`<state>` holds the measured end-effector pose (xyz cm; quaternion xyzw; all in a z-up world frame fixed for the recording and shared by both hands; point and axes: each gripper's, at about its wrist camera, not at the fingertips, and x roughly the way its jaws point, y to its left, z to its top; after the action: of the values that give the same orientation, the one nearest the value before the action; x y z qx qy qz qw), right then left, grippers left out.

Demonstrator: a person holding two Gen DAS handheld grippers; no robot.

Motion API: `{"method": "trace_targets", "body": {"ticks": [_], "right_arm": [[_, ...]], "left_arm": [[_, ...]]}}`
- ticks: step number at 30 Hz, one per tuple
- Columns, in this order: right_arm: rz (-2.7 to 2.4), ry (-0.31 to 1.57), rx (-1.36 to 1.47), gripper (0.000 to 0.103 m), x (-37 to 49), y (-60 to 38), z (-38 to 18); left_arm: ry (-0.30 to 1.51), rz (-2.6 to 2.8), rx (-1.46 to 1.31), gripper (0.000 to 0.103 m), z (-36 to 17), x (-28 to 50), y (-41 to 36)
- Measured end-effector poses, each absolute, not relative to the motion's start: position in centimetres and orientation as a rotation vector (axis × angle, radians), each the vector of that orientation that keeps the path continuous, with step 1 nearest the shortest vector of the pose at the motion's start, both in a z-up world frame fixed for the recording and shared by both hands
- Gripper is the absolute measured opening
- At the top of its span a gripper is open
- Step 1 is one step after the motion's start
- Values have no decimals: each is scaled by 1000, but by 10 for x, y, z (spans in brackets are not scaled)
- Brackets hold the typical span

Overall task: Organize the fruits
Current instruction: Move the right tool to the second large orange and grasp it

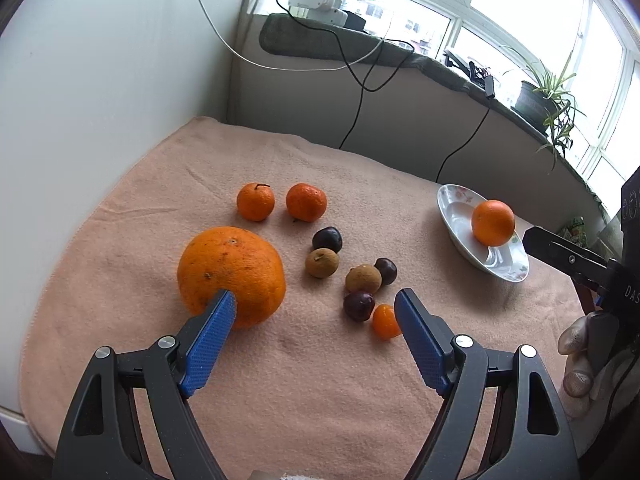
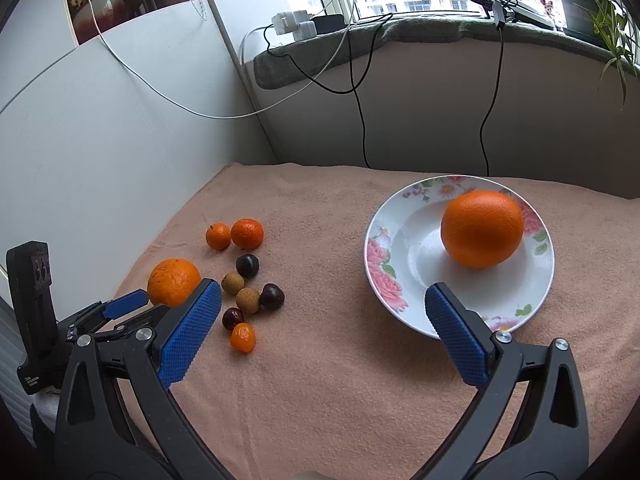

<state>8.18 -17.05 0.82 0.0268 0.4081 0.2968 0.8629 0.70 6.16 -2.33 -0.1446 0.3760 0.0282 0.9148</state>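
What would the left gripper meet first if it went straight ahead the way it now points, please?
Probably bare cloth: the open left gripper points between the big orange, beside its left finger, and the kumquat by its right. Farther on lie the longans. Depth is unclear.

Reading just one clear mark: white capitals "DAS", running down the black body of the right gripper (image 1: 536, 242) at the right edge of the left wrist view, with the frame border possibly cutting off more letters. Showing a short line of tiny white print on the black housing of the left gripper (image 2: 148, 306), at the lower left of the right wrist view, too small for making out. Carrying pale lettering across the dark pot (image 1: 534, 100) at the upper right of the left wrist view, blurring past legibility.
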Motion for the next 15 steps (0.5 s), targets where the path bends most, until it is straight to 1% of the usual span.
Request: {"method": "trace_targets", "body": {"ticks": [9,15], "right_arm": [[724,870,1,103,79,-127,9],[807,911,-23,103,79,-88,-1]], "left_arm": [[772,133,-338,82,-33,-9,95],[777,143,-377,82,-44,-13,109]]}}
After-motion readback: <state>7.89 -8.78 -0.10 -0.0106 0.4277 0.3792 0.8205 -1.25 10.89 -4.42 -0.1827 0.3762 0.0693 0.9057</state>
